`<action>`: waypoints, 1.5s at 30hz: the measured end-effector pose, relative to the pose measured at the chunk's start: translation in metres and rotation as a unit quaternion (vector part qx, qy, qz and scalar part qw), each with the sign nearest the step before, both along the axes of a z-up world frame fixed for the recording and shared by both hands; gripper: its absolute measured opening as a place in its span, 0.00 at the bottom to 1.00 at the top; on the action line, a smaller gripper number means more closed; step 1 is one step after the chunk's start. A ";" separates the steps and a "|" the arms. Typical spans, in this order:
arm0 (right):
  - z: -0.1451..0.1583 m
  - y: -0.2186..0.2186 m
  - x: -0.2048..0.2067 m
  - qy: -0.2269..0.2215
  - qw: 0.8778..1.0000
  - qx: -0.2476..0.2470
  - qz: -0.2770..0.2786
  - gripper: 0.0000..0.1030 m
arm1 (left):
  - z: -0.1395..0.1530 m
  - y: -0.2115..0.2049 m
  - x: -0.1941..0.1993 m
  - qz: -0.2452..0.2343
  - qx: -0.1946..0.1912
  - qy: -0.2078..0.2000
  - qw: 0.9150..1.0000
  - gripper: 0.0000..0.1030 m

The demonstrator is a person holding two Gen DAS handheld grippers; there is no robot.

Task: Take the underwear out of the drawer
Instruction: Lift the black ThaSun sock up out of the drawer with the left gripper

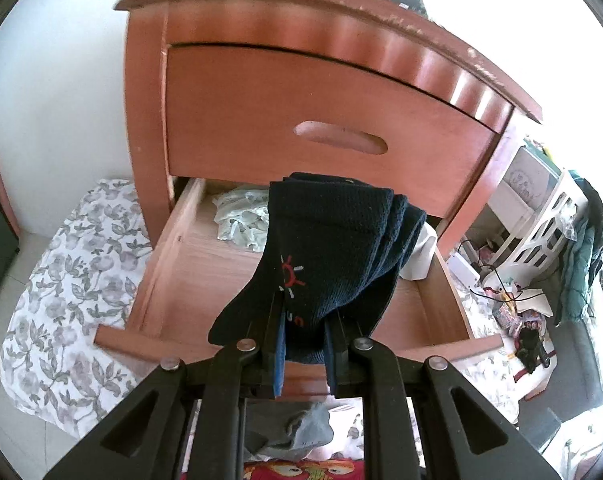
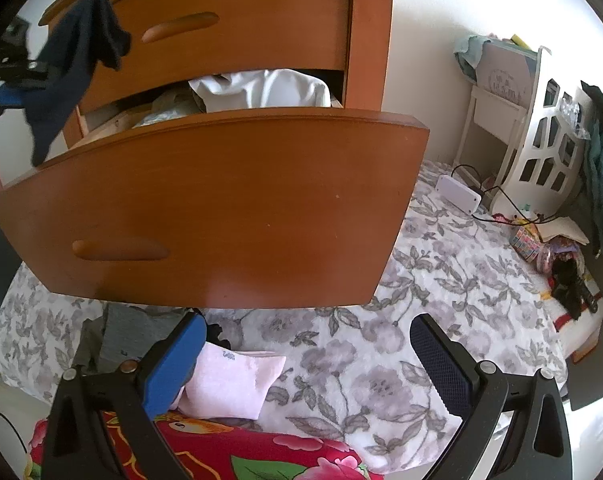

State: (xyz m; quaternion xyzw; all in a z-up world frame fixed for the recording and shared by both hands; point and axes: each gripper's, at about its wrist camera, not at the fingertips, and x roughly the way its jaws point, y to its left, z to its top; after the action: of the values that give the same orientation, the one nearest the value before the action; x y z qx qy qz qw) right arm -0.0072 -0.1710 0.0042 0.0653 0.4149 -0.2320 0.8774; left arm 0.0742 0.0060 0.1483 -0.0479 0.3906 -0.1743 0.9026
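Note:
My left gripper (image 1: 305, 328) is shut on a dark navy garment (image 1: 333, 248) with a small red sun print, held up above the open lower drawer (image 1: 189, 264). The right wrist view shows the same garment (image 2: 77, 64) dangling at the upper left from the left gripper (image 2: 9, 92). Still in the drawer are a pale green garment (image 1: 241, 216) and a white one (image 1: 421, 256) (image 2: 261, 88). My right gripper (image 2: 306, 322) is open and holds nothing, low in front of the drawer front (image 2: 221, 208).
The wooden nightstand (image 1: 261, 92) has its upper drawer closed. On the floral bedspread (image 2: 381, 360) below lie a folded pink item (image 2: 233, 380), a grey garment (image 2: 129, 332) and a red patterned cloth (image 2: 261, 456). White furniture and clutter (image 2: 533, 148) stand at the right.

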 end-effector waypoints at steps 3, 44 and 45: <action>0.001 0.002 0.000 0.000 1.000 -0.008 0.002 1.00 | -0.016 -0.012 -0.011 0.003 0.004 -0.011 1.000 0.16; 0.001 0.020 0.007 0.017 0.998 -0.057 0.028 1.00 | -0.068 0.043 -0.048 0.055 -0.021 0.031 0.998 0.16; 0.001 0.019 0.007 0.017 0.998 -0.057 0.028 1.00 | -0.068 0.042 -0.048 0.054 -0.021 0.032 0.998 0.16</action>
State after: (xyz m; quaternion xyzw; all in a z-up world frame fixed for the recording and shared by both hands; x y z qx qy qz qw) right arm -0.0003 -0.1516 0.0050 0.0001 0.4173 -0.2318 0.8787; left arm 0.0266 0.0480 0.0804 -0.0930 0.4124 -0.1318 0.8966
